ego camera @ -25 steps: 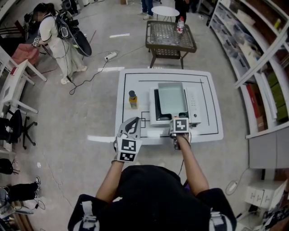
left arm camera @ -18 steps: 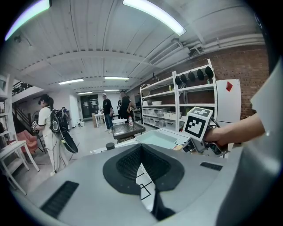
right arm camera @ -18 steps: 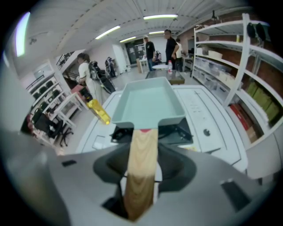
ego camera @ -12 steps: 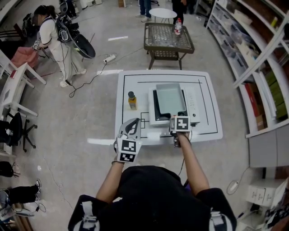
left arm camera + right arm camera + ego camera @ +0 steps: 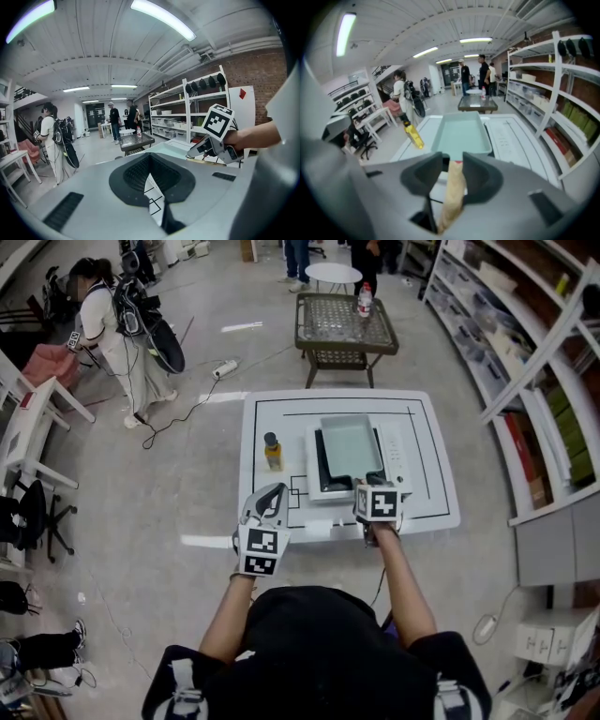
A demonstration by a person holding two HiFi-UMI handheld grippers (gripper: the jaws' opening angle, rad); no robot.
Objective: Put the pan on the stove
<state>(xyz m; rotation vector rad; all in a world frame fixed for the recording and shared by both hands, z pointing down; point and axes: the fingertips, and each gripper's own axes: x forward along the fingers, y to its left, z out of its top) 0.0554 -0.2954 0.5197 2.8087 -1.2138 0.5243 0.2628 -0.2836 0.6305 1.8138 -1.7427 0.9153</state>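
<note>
The pale green rectangular pan sits on the white stove in the middle of the white table. Its wooden handle points toward me and lies between the jaws of my right gripper. In the right gripper view a thin gap shows beside the handle, and the jaws are closing. My left gripper hovers over the table's front left edge. In the left gripper view its fingertips meet with nothing held.
A yellow bottle with a dark cap stands left of the stove. Behind the table is a mesh-topped metal table. Shelving lines the right wall. A person stands at the far left.
The head view has drifted slightly. The pan stays on the stove, the right gripper stays at the handle, and the left gripper holds its place.
</note>
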